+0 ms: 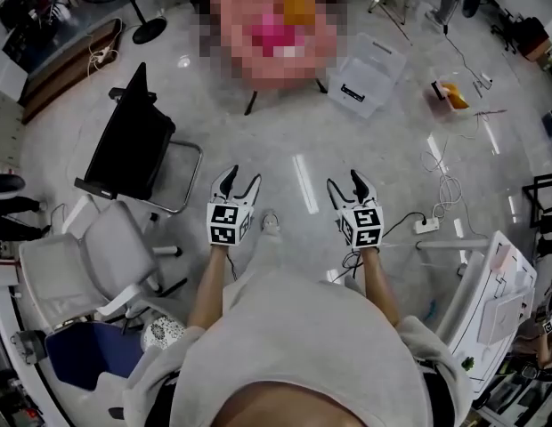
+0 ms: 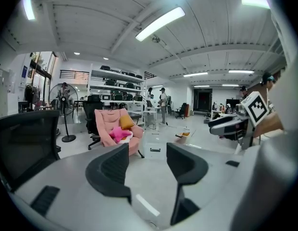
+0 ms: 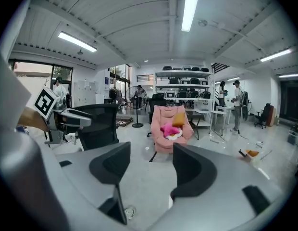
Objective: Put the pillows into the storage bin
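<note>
The pink armchair [image 3: 170,128] stands on the pale floor ahead of the person, and both pillows lie on its seat: a bright pink pillow [image 3: 170,130] low in the middle and an orange pillow [image 3: 179,119] leaning against the backrest just above and to the right of it. The storage bin [image 1: 366,75], a clear plastic box with a dark catch on its front, sits on the floor just beside the armchair, on its right as the head view shows it. The left gripper [image 1: 241,180] and the right gripper [image 1: 345,182] are held side by side on the near side of the armchair, well apart from it and from the bin, both pointing toward it. Each gripper's own view shows its dark jaws standing moderately apart with only bare floor between them, so neither grasps anything. A black office chair [image 1: 133,140] stands to the left of the armchair and nearer the person, with a grey office chair [image 1: 96,258] nearer still. A small orange box [image 1: 450,94] lies on the floor right of the armchair, beyond the bin, and a white power strip [image 1: 426,225] lies nearer the person on that same side.
</note>
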`<state>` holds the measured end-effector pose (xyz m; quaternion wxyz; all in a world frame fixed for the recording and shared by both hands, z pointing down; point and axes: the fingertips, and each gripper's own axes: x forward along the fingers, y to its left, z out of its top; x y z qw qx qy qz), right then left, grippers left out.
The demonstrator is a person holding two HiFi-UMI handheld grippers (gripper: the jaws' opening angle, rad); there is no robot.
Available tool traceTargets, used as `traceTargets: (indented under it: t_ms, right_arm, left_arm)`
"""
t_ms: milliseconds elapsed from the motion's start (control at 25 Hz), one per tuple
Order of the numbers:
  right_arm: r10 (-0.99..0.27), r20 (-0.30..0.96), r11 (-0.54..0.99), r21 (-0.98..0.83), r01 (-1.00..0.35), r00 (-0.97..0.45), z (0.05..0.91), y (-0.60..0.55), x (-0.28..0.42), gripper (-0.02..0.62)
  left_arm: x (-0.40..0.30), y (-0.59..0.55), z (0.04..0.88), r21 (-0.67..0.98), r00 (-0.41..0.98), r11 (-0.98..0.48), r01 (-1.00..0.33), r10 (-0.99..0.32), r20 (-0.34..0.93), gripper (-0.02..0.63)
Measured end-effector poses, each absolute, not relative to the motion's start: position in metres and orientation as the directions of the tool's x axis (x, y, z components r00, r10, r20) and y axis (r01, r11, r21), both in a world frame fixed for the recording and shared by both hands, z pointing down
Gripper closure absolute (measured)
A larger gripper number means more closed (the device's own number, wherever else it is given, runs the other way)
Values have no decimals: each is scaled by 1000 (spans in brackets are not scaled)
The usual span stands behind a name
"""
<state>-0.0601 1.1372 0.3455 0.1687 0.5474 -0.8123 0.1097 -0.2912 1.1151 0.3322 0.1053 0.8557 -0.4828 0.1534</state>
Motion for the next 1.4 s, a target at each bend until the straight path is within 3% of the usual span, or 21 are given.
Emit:
traceTargets:
  t_ms: [680, 1400]
  right_arm:
    - [-873, 387, 337, 39, -941, -296, 327, 857, -88, 344]
    - [-849, 458, 303, 13, -953, -264, 372, 729, -58, 347]
  left_arm:
    - [-316, 830, 320, 25, 528, -555, -831, -775, 349, 373]
    - [-280, 684, 351, 41, 564, -599, -800, -727, 391, 374]
